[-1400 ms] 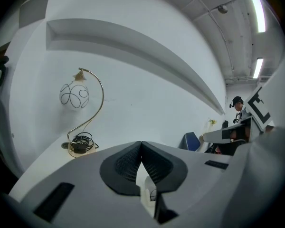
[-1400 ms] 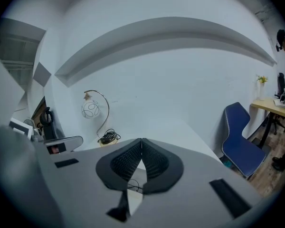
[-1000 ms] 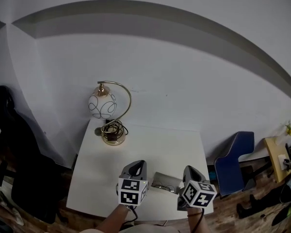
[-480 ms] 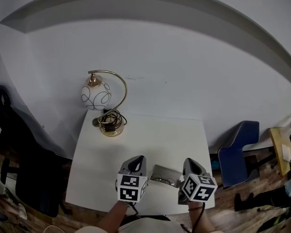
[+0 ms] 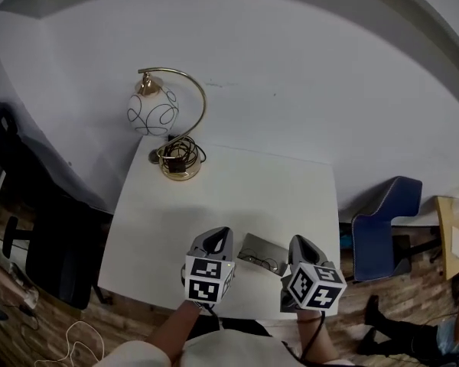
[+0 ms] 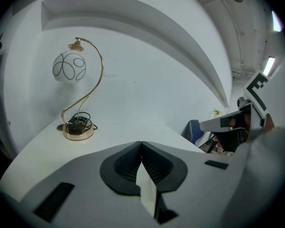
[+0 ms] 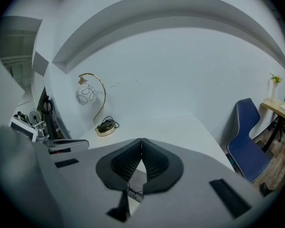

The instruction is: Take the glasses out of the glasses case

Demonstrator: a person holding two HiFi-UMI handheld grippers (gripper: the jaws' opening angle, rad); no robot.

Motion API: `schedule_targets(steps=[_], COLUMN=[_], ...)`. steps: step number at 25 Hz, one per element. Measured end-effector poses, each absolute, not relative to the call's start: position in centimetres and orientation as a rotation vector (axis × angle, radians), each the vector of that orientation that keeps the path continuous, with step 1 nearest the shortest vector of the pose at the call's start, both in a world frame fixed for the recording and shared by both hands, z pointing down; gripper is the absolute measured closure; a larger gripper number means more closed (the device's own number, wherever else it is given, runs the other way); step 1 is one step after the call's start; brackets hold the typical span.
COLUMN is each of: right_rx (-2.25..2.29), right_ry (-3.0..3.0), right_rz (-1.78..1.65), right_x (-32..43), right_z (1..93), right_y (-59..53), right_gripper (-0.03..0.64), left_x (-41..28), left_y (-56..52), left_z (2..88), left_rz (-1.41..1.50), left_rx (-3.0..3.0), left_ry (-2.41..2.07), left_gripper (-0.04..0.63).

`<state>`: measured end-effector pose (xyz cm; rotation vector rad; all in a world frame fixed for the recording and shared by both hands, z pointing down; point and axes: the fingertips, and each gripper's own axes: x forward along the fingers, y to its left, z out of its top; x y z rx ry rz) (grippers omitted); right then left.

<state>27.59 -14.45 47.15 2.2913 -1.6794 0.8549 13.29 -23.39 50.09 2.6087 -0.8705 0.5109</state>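
Tabletop first: the white rectangular table point(image 5: 229, 197) carries the gold arched lamp point(image 5: 153, 112), with its white line-patterned globe, at the far left corner, well apart from the work. Towards the front edge, the left gripper point(image 5: 214, 241) and the right gripper point(image 5: 301, 245) hang either side of the small grey glasses case point(image 5: 262, 245), which lies open between them. Both grippers have their jaws pressed together with nothing in them. The thin wire-framed glasses point(image 5: 265, 264) seem to lie in the case's near half.

To do this well, I'd part one gripper's jaws before going down. I'd take the frame at the bridge or a temple rather than on a lens. The other gripper could steady the case so it doesn't lift with the glasses.

Both grippers' own cameras look out over the table, so the case shows only as a sliver beneath the right gripper's pads. Whether the glasses' arms are folded is too small to tell.
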Motion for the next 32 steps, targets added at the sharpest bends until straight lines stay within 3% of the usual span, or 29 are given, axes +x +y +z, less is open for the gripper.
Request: schedule_targets(steps=[16,32], right_rx=[2.022,1.811], right_ry=[-1.720,-1.800], right_rz=[1.125,1.113], right_x=[23.0,22.9], right_z=[56.5,57.8], right_y=[-12.1,-11.8], right_gripper=[0.584,0.581], left_x=[10.2,9.6], left_y=[-19.8,-19.6], left_z=[57.6,58.7], left_rz=[0.701,0.685], left_rx=[2.443,2.383], left_ry=[-0.942,-1.020], left_gripper=[0.578,0.578])
